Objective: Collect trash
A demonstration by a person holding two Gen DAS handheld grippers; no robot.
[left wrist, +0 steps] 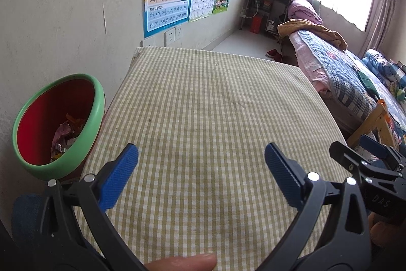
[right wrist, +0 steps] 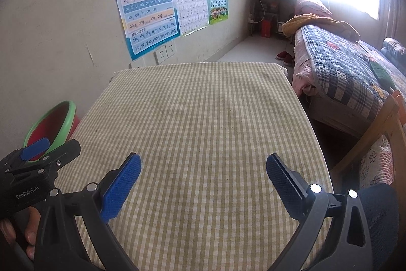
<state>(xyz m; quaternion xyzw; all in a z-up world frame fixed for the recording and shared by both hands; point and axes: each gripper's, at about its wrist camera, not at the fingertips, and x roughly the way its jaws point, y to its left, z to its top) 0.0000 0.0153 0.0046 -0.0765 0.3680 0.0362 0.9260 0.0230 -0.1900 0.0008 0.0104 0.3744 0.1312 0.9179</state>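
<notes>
Judging from what lies on the checked tablecloth (left wrist: 215, 106), the collecting looks finished or very nearly so: no wrapper, scrap or paper shows anywhere on the cloth ahead of either pair of tongs, only faint stains and a few dark specks too small to name.

The left gripper (left wrist: 201, 174) hangs low over the near part of the table with its blue pads spread wide and nothing between them. The right gripper (right wrist: 203, 184) is likewise released and empty, held just beside the left one; each tool's black body shows at the edge of the other's view.

The trash itself sits in the bin (left wrist: 99, 103), a red bucket with a green rim standing on the floor against the wall, to the left of the left tongs and slightly ahead of them. Crumpled wrappers (left wrist: 64, 136), pinkish and orange, are heaped at its bottom. From the right wrist view the same bin (right wrist: 68, 109) is partly hidden behind the left tool, and its contents cannot be made out.

What is left, as far as these views go, seems little: perhaps a check of the floor and of the table edges that fall outside both cameras. Past the table, the bed (right wrist: 342, 62) and red slippers (right wrist: 284, 56) look like household belongings, not rubbish.
</notes>
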